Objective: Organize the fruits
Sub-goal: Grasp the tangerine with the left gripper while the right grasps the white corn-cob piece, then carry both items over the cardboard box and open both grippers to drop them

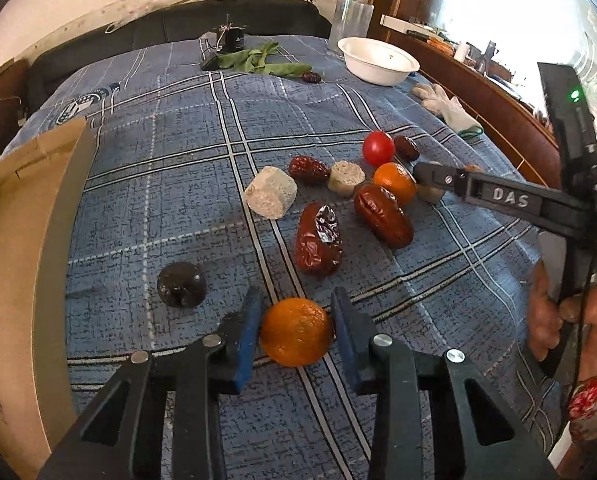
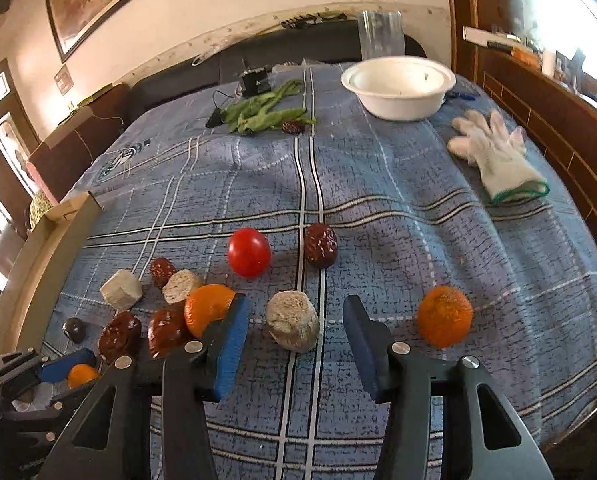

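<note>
We bracket a small orange with our left gripper, its pads just touching the peel, ready to lift it off the blue checked bedspread; our right gripper straddles a pale round lump, jaws clear of it.

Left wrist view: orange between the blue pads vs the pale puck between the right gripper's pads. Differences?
The orange is round, glossy and bright; the pale puck is a dull, crumbly, flat-topped cylinder. The left gripper touches the orange on both sides; the right gripper stands open, clear of the pale puck. Shared: both sit on the blue plaid cloth.
</note>
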Tool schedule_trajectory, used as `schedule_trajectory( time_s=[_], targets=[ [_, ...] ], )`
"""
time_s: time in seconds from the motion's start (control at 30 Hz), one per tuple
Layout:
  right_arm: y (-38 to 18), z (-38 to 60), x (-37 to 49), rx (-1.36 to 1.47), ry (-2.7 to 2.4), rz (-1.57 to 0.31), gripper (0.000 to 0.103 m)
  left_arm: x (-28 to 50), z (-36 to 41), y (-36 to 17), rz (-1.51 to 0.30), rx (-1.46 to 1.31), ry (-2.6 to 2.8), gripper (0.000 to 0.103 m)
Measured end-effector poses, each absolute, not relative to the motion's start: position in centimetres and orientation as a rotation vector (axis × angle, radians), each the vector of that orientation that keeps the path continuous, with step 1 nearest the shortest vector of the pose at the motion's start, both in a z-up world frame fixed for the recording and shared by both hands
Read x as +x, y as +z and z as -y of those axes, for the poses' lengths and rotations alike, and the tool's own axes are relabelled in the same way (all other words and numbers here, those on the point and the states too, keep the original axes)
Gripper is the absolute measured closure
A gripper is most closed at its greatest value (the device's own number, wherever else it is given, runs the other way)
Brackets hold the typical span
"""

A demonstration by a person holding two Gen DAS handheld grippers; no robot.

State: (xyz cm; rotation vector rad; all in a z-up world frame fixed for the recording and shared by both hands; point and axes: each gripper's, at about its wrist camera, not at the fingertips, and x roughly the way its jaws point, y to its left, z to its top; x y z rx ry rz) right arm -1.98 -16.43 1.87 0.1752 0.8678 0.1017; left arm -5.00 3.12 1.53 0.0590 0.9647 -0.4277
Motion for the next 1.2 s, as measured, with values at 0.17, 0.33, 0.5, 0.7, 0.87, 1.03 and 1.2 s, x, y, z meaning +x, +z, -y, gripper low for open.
schedule_trajectory(
  time_s=[0.17, 0.33, 0.5, 0.7, 0.87, 1.03, 1.2],
  targets=[
    [1.1, 16.6, -1.7, 0.175, 0.089, -0.875, 0.062, -5.2, -2.8, 1.5, -0.956, 0.064, -0.417, 0.065],
    [1.1, 16.1, -1.7, 0.144, 0.071, -0.869, 0.062, -5.5, -2.5, 1.5, -0.946, 0.075, -0.401, 0.064],
    [1.1, 15.9, -1.7, 0.118, 0.058, -0.868, 0.066, -5.8, -2.6, 1.5, -0.94, 0.083, -0.384, 0.073],
    [2.0, 15.2, -2.8, 0.08, 0.055, -0.843, 0.074, -7.1, -3.1, 2.8, -0.914, 0.068, -0.376, 0.074],
    [4.1, 14.5, -5.1, 0.072, 0.057, -0.8, 0.074, -8.4, -4.1, 4.6, -0.866, 0.078, -0.348, 0.073],
    [6.7, 12.8, -7.3, 0.049, 0.09, -0.756, 0.074, -9.5, -6.4, 6.1, -0.825, 0.039, -0.318, 0.073],
    [9.6, 9.4, -8.8, 0.026, 0.174, -0.712, 0.074, -10.3, -10.6, 8.1, -0.764, -0.014, -0.25, 0.073]
  ],
)
